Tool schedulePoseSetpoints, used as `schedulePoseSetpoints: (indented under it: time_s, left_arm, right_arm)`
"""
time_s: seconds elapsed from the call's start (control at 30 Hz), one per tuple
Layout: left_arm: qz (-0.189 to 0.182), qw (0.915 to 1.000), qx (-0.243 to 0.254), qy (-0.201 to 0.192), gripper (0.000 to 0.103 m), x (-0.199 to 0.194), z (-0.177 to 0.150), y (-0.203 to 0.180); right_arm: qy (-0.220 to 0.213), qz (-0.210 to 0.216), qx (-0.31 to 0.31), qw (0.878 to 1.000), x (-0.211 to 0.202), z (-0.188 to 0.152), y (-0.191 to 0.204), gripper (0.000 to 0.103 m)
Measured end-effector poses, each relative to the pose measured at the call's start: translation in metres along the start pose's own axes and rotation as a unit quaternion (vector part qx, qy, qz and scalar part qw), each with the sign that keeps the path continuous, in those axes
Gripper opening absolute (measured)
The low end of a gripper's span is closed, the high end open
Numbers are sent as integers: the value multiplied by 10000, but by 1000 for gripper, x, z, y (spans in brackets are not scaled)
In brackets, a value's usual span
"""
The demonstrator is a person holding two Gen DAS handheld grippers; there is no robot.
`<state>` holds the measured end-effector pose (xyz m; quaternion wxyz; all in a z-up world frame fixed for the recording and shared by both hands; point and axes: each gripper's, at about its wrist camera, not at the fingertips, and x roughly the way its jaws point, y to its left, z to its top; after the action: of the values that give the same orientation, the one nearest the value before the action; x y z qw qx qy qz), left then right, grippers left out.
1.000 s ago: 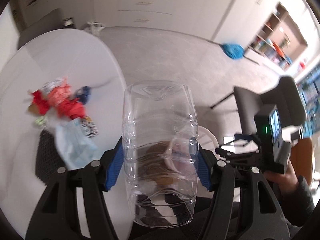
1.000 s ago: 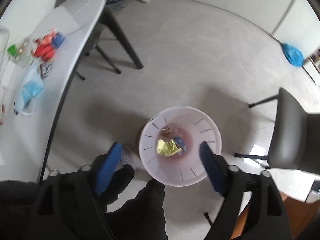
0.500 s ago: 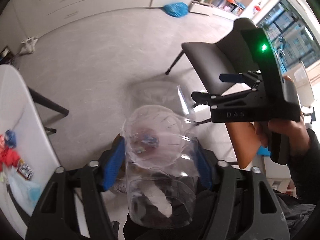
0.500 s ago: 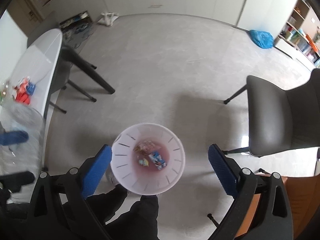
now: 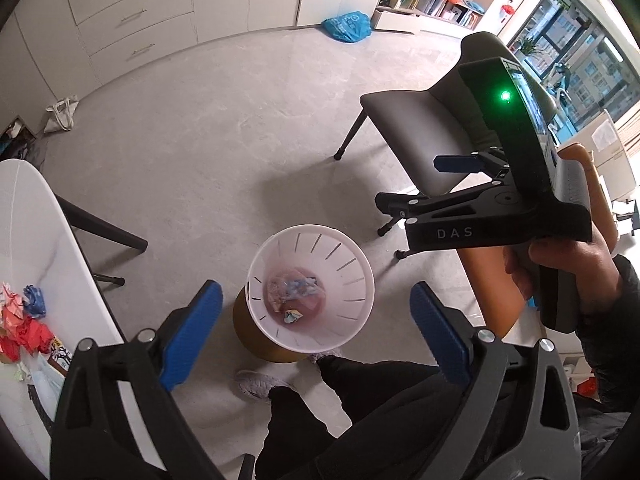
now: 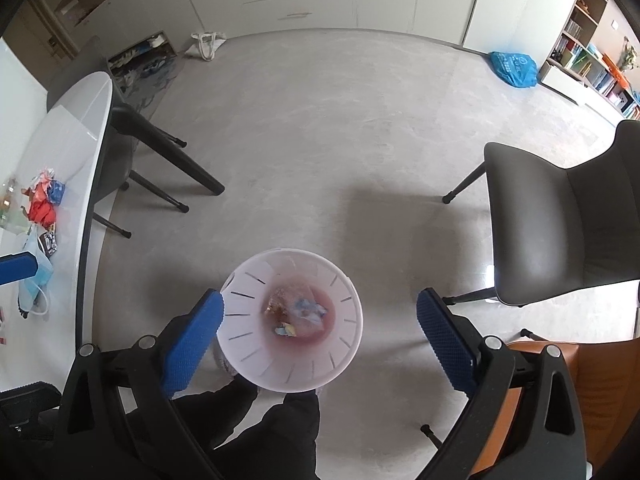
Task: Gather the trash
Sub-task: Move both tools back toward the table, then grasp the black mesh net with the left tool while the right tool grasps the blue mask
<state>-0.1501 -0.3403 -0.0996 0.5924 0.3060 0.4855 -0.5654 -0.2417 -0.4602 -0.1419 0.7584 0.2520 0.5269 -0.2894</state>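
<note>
A grey floor (image 6: 320,128) carries the white bin (image 5: 360,280), scraps at its bottom. The left gripper (image 5: 316,336), jaws just spread and empty, and the wide-open right gripper (image 6: 320,340) hover above it. Crumpled trash (image 5: 24,328) lies at the table (image 5: 48,240) edge. Only the left view shows the hand (image 5: 560,260).

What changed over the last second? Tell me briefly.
The left gripper swung from the table to above the white bin; its jaws have just been opening and the clear bottle it held is gone from them. The right gripper stayed open; the table's trash is untouched.
</note>
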Motion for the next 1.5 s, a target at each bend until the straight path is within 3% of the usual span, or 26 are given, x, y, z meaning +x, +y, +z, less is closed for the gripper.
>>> schedulePoseSetpoints:
  time_s: [0.43, 0.63, 0.7, 0.87, 1.03, 1.13, 1.2, 1.33, 1.5]
  left_arm:
    - [22, 9995, -304, -102, 90, -13, -10, 18]
    - [473, 9930, -924, -559, 92, -50, -27, 51]
    - [745, 9867, -1237, -740, 95, -68, -39, 70]
    - [1481, 9596, -2178, -991, 95, -107, -88, 129]
    - [1990, 9280, -2988, -994, 95, -135, -147, 184]
    - [2193, 9131, -3314, -907, 95, -142, -182, 213]
    - [2297, 9078, -3416, -801, 95, -143, -201, 230]
    - [2376, 9099, -3345, -615, 95, -140, -235, 260]
    - [2288, 9237, -3038, -465, 95, -124, -259, 296]
  right_arm:
    - [-8, 13, -172, 9999, -4, 4, 17, 97]
    - [-243, 308, -493, 9980, -23, 11, 59, 97]
    - [-350, 463, -759, 9954, -29, 16, 86, 100]
    - [-437, 870, -1461, 9845, -31, 25, 156, 100]
    - [-290, 1371, -2130, 9669, -24, 23, 234, 100]
    - [-118, 1623, -2474, 9552, -17, 15, 277, 100]
    - [21, 1746, -2641, 9486, -12, 10, 299, 100]
    - [251, 1845, -2875, 9395, -4, 2, 331, 100]
    - [468, 1787, -2980, 9365, 4, -7, 356, 100]
